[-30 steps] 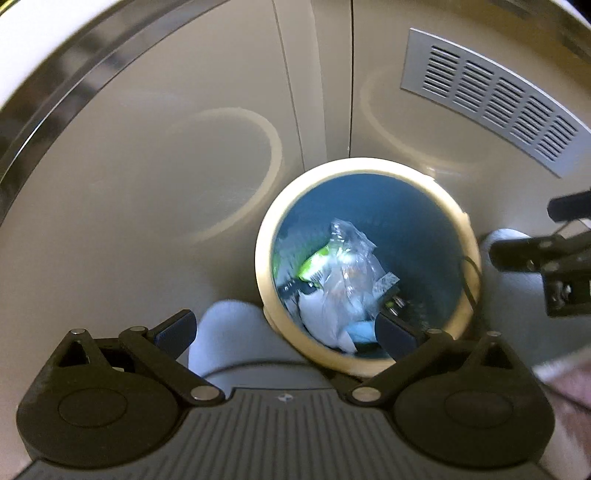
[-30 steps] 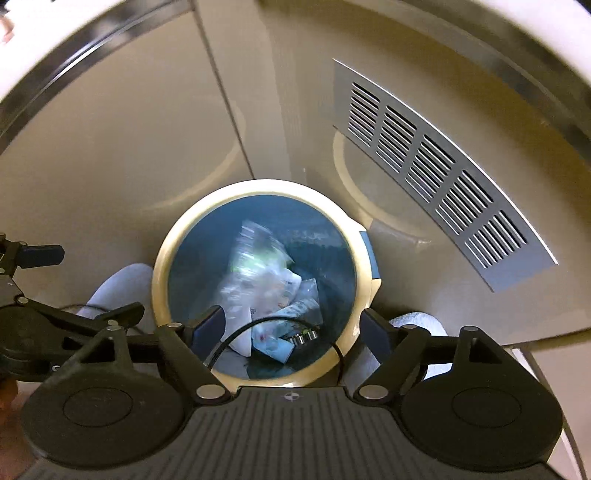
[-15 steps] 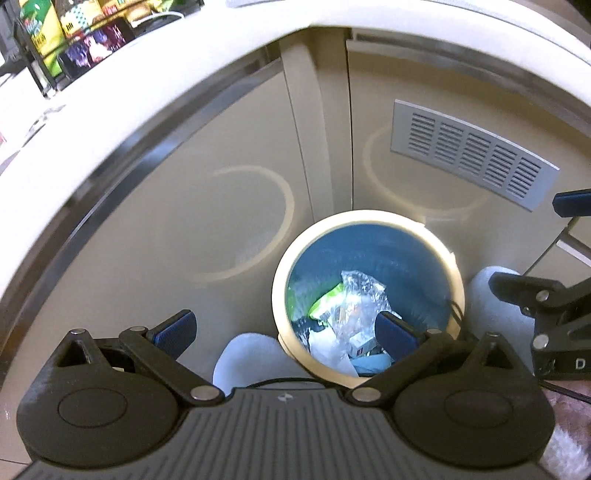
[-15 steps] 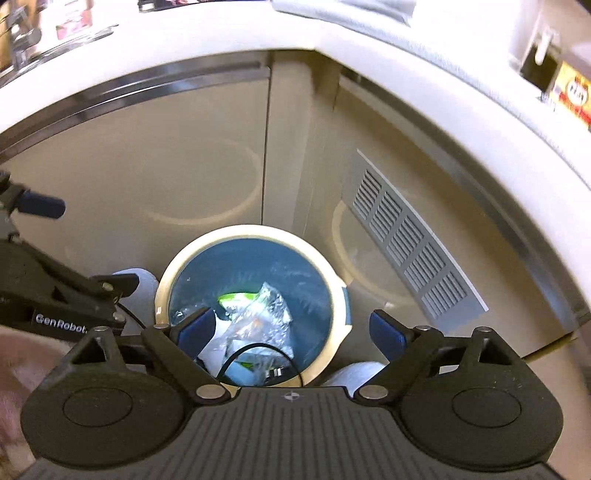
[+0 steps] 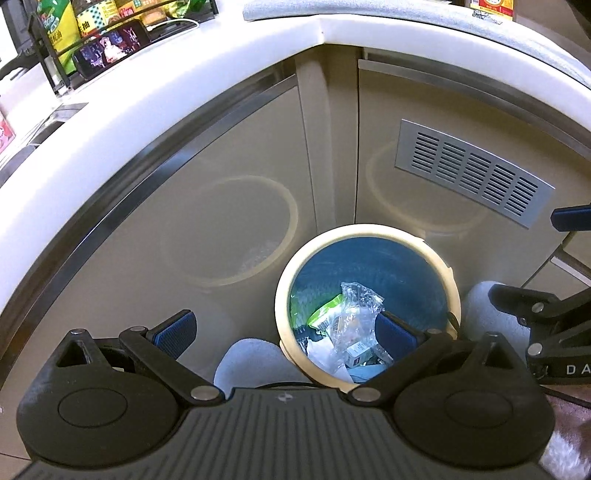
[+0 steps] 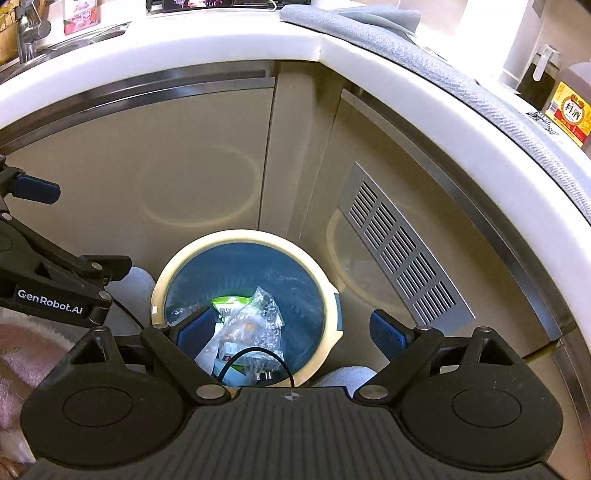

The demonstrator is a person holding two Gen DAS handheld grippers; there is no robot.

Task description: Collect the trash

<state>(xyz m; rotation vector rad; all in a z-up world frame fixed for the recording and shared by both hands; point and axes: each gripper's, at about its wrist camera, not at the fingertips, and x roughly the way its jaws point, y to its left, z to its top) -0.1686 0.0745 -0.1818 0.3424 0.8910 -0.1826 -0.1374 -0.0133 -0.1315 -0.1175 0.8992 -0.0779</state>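
A round bin with a cream rim [image 5: 369, 229] and blue liner stands on the floor against the corner cabinets. Inside lie a crumpled clear plastic wrapper [image 5: 356, 310], a green packet [image 5: 325, 309] and other scraps. My left gripper [image 5: 284, 328] hangs above the bin's near left side, open, nothing between its fingers. In the right wrist view the same bin rim [image 6: 243, 233] and wrapper [image 6: 255, 317] show below my right gripper [image 6: 291, 330], which is open wide and holds nothing. Each gripper shows at the edge of the other's view: right gripper [image 5: 539, 258], left gripper [image 6: 74, 227].
Beige cabinet doors with a grey vent grille [image 5: 472, 173] rise behind the bin under a white counter edge [image 5: 221, 62]. On the counter: a phone [image 5: 110, 48], bottles, a grey cloth [image 6: 369, 26], a sauce bottle [image 6: 569, 110]. White slippers [image 5: 251, 358] flank the bin. A black cable [image 6: 255, 356] loops near.
Both grippers have risen and tipped upward, so the bin looks smaller and lower and the counter has come into view. The right jaws stand a little wider.
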